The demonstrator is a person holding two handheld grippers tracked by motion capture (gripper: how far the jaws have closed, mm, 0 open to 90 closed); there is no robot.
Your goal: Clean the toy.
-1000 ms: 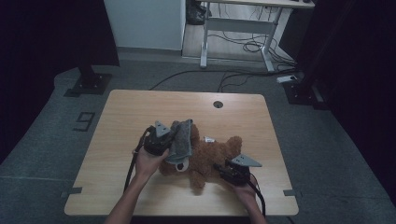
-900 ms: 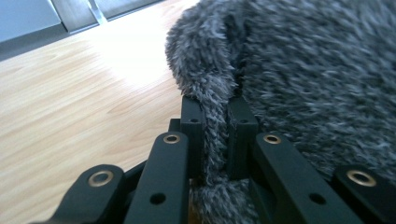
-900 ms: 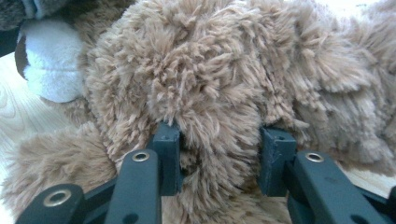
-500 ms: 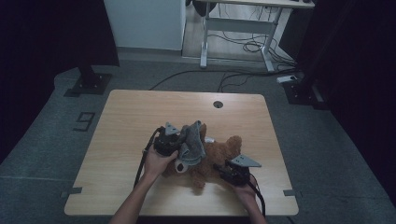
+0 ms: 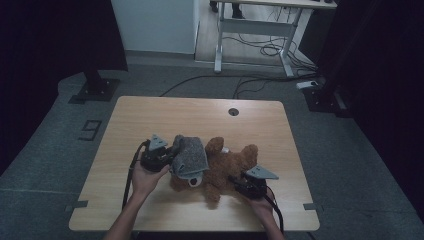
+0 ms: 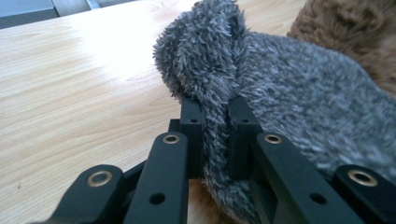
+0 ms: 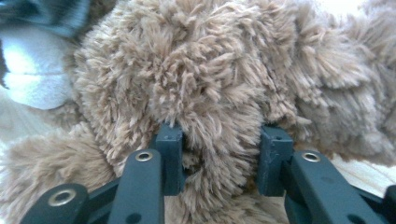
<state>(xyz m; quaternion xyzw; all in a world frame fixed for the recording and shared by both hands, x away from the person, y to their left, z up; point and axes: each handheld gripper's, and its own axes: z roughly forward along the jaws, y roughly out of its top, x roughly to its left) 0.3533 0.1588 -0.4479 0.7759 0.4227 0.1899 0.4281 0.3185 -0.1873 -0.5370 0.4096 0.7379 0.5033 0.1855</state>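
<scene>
- A brown teddy bear (image 5: 225, 167) lies on its back on the wooden table (image 5: 150, 115), toward the near edge and a little right of the middle, its head toward the left and its legs toward the right.
- A grey fuzzy hat (image 5: 191, 156) sits over the bear's head; in the high view the white muzzle (image 5: 194, 181) shows just below the hat's rim.
- The left gripper (image 5: 167, 159) — held in the person's left hand (image 5: 145, 176) — lies just left of the bear's head, its jaws nearly together and clamped on a fold of the hat's edge.
- In the left gripper view the grey pile (image 6: 219, 135) is pinched tight between the two black jaws, the rest of the hat spreads off to the right, and brown fur (image 6: 345, 28) shows behind it at the top right.
- The right gripper (image 5: 239, 184) — in the person's right hand (image 5: 260, 202) — sits at the bear's near right side, by its lower body.
- Its jaws have just been closing, and in the right gripper view a thick tuft of the bear's fur (image 7: 219, 140) fills the gap between them, with both pads pressed into the plush; which limb it is I cannot tell.
- In that same view the muzzle (image 7: 28, 79) and a strip of the hat (image 7: 51, 14) show at the far left.
- A cable (image 5: 131, 175) trails from the left gripper back along the forearm.
- A round hole (image 5: 233, 111) sits in the table near its far edge, well apart from the bear.
</scene>
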